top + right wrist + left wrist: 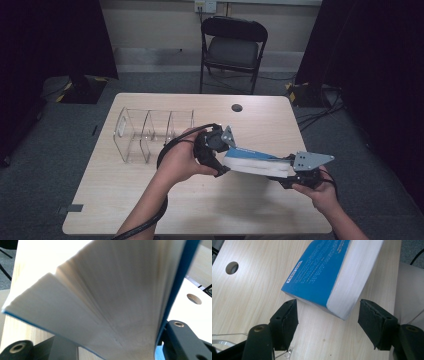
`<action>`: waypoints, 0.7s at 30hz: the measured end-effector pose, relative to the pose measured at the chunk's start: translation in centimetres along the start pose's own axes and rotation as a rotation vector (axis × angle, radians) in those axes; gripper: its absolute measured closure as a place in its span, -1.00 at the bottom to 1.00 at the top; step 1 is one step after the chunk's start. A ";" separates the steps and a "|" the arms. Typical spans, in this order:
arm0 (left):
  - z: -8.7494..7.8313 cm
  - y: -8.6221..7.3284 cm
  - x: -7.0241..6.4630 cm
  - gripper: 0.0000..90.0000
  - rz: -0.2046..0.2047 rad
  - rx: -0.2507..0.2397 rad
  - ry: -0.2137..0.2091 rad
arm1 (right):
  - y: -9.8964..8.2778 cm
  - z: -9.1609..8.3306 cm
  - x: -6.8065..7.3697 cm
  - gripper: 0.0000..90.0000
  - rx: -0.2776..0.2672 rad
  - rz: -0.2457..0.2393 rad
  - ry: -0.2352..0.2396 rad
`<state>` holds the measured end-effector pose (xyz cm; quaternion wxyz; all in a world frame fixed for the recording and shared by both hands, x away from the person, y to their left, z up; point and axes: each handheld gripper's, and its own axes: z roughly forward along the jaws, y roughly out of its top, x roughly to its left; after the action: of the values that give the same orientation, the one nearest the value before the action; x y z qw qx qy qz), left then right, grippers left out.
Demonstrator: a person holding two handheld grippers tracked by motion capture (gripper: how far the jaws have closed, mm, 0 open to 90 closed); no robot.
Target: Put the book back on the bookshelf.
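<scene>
- While clamped at one end in the right gripper [295, 176], blue paperback [257, 162] hung tilted above the wooden table [150, 210].
- Left gripper [328, 323]: jaws apart, straddling the free corner, untouched.
- Likely to sag, fan or slip from the single-end grip.
- Clear acrylic file rack [150, 132] nearby at left, nothing between.

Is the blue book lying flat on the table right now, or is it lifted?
Lifted. The right tongs clamp one end of the blue book and hold it tilted above the table; the left tongs stand open around its free corner.
</scene>
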<state>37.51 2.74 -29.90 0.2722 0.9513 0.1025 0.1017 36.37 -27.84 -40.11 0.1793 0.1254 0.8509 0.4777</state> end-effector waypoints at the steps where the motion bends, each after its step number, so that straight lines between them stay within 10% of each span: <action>1: 0.0 -0.1 0.0 -0.29 -0.004 -0.002 -0.002 | 0.0 0.0 0.0 0.10 0.001 0.005 0.000; 21: 0.3 -1.5 0.8 -0.29 -0.049 -0.025 0.010 | 0.3 0.0 -0.6 0.11 0.003 0.038 0.019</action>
<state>38.15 4.05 -30.84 0.2862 0.9445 0.1260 0.1012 36.93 -27.97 -39.75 0.1616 0.1373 0.8508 0.4807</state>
